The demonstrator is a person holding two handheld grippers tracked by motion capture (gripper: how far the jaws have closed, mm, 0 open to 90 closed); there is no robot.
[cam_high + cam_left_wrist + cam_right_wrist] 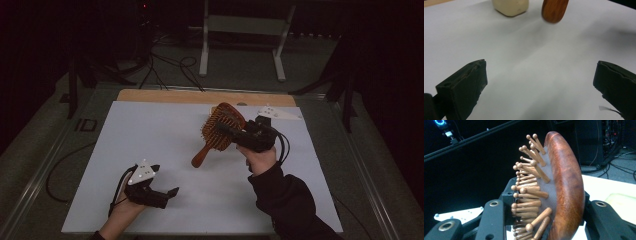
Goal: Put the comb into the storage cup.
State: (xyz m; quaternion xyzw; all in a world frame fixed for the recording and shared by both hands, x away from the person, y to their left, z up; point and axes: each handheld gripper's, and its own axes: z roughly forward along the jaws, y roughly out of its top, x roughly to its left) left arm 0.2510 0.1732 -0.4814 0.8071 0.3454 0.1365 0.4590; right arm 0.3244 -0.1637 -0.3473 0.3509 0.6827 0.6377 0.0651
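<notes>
Right gripper [227, 131] clamped across wooden hairbrush [220, 131] head.

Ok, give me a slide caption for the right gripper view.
Right gripper clamps a wooden hairbrush by its head, bristles facing left, raised above the white table.

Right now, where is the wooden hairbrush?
In the high view the hairbrush is right of the table's middle, gripped by its head in the right tool, its handle pointing down-left over the white sheet.

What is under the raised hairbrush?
The hairbrush, clamped in the right gripper, hangs above the bare white sheet. The brush head covers whatever lies directly behind it.
</notes>
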